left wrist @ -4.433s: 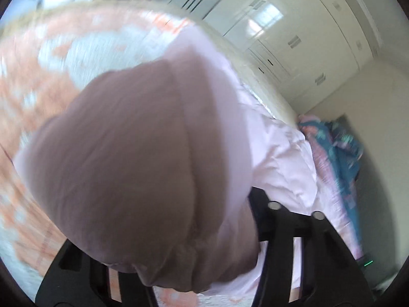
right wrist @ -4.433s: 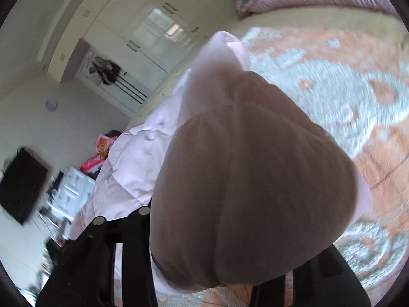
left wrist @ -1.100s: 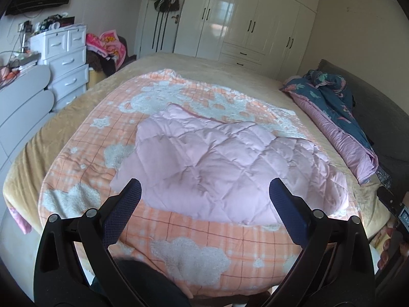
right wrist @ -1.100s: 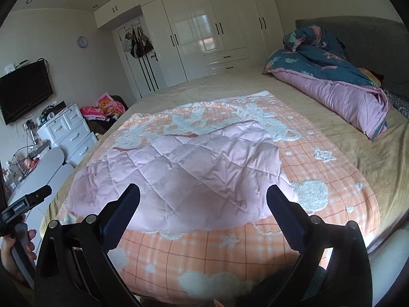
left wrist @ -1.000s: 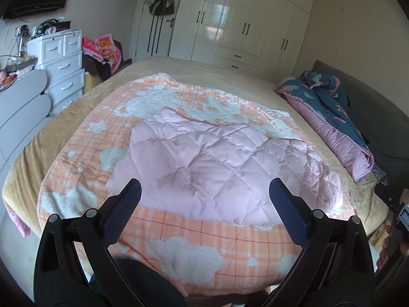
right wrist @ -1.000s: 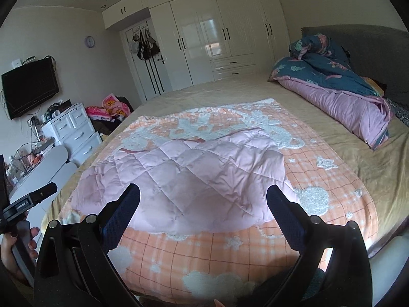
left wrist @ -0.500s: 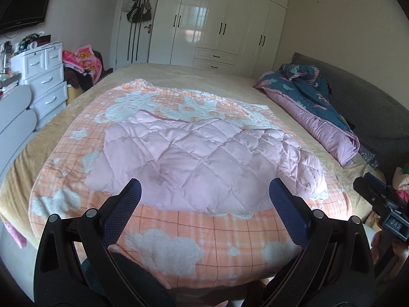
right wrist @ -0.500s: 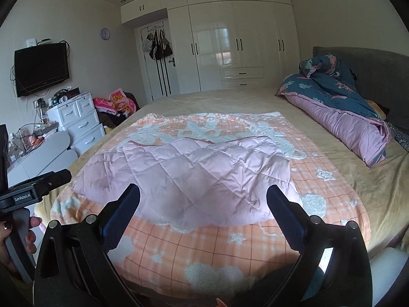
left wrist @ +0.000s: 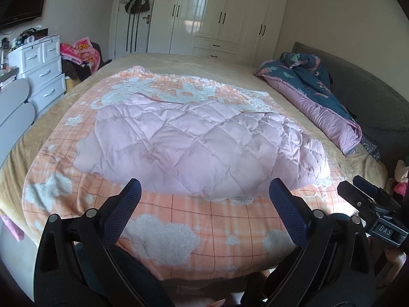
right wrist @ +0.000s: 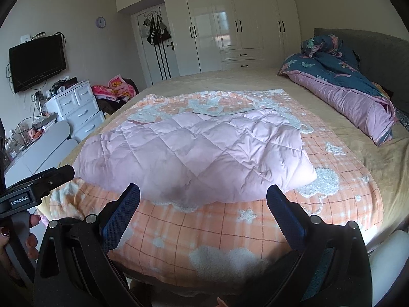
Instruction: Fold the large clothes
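A pink quilted garment [left wrist: 199, 143] lies folded flat on an orange checked blanket [left wrist: 194, 217] on the bed; it also shows in the right wrist view [right wrist: 199, 153]. My left gripper [left wrist: 204, 192] is open and empty, held back from the near bed edge, short of the garment. My right gripper [right wrist: 203, 194] is open and empty, likewise in front of the near edge. Each gripper's body shows in the other's view: the right at the left wrist view's right edge [left wrist: 373, 204], the left at the right wrist view's left edge [right wrist: 35, 186].
A rolled blue and pink duvet [left wrist: 317, 94] lies along the bed's right side by a grey headboard [right wrist: 363, 48]. White drawers [left wrist: 43, 71] and a clothes pile [left wrist: 81, 53] stand left of the bed. White wardrobes [right wrist: 230, 25] line the far wall.
Earlier both grippers were shut on the pink garment, held close. They have let it go and drawn back from the bed; in the last second both views tilted up and shifted slightly.
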A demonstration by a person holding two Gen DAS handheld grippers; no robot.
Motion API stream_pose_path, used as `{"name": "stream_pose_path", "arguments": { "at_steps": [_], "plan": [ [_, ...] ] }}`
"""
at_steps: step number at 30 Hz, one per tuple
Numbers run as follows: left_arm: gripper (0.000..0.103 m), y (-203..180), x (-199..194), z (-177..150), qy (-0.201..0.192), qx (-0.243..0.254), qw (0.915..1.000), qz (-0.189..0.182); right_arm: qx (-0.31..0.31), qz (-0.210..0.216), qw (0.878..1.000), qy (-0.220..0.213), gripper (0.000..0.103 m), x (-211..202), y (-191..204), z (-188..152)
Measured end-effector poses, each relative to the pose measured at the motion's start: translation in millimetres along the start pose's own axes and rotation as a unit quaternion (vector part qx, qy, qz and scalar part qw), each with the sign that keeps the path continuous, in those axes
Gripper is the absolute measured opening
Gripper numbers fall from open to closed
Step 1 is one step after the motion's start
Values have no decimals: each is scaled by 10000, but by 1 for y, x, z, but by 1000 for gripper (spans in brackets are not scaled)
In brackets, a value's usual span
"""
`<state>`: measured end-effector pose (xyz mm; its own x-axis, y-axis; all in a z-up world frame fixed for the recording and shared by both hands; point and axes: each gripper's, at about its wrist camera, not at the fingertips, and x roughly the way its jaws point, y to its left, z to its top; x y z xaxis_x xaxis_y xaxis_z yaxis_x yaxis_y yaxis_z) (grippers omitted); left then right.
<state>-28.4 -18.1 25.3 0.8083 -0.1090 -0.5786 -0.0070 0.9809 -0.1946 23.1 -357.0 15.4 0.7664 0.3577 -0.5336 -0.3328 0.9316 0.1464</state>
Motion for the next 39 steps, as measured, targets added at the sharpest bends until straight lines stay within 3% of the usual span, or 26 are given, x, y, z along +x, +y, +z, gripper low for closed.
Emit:
{"name": "stream_pose_path", "arguments": {
  "at_steps": [39],
  "plan": [
    [94,3,-2,-2,36,-33,9997,235,-15,41,10000,0,99,-3,1,0]
  ]
}}
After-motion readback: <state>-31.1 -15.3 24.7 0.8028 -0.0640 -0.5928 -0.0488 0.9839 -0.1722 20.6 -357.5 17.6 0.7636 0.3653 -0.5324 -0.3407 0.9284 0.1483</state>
